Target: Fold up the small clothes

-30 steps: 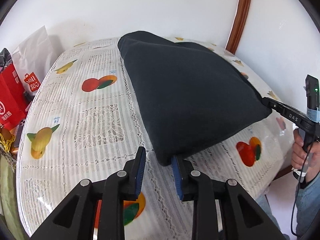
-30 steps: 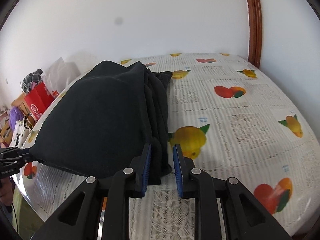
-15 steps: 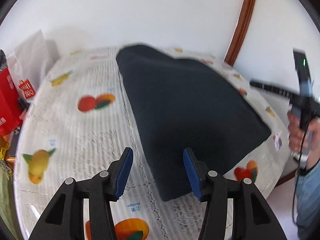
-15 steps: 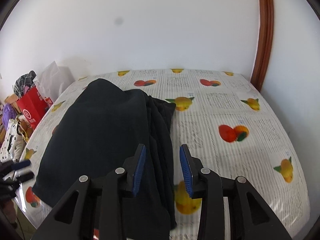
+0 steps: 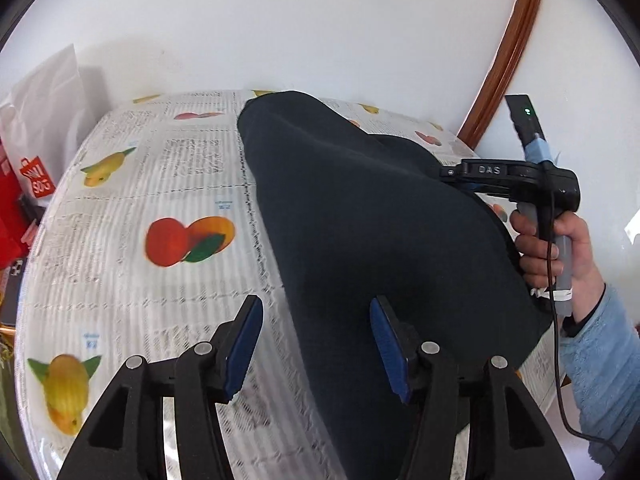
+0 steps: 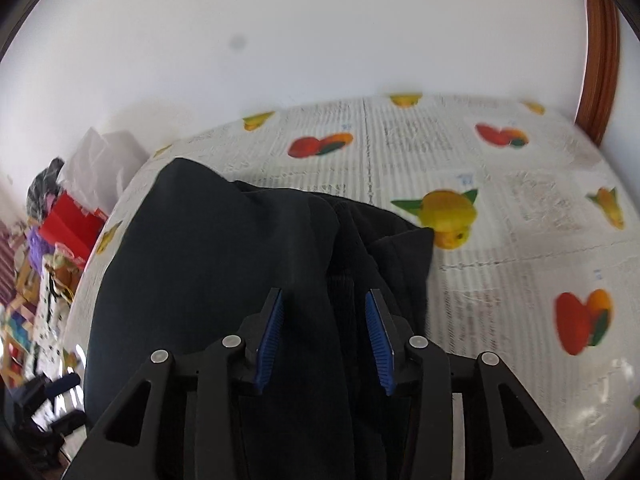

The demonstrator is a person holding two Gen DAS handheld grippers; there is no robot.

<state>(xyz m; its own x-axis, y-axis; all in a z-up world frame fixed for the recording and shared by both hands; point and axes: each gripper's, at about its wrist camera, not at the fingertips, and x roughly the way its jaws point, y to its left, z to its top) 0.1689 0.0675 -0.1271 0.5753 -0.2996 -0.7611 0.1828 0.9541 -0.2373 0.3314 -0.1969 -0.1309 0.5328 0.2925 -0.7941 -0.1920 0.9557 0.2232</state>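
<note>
A dark navy folded garment lies on a table with a white fruit-print cloth. My left gripper is open and empty, its jaws above the garment's left edge. In the right wrist view the garment shows stacked folds along its right side. My right gripper is open over those folds and holds nothing. It also shows in the left wrist view above the garment's far right side, held by a hand in a blue sleeve.
Red and white shopping bags stand off the table's left side. More bags and clutter sit there in the right wrist view. A white wall runs behind the table, with a brown wooden frame at the right.
Both grippers opened and let go of the garment's near corners. Both then rose and moved forward over the garment, which now lies flat.
</note>
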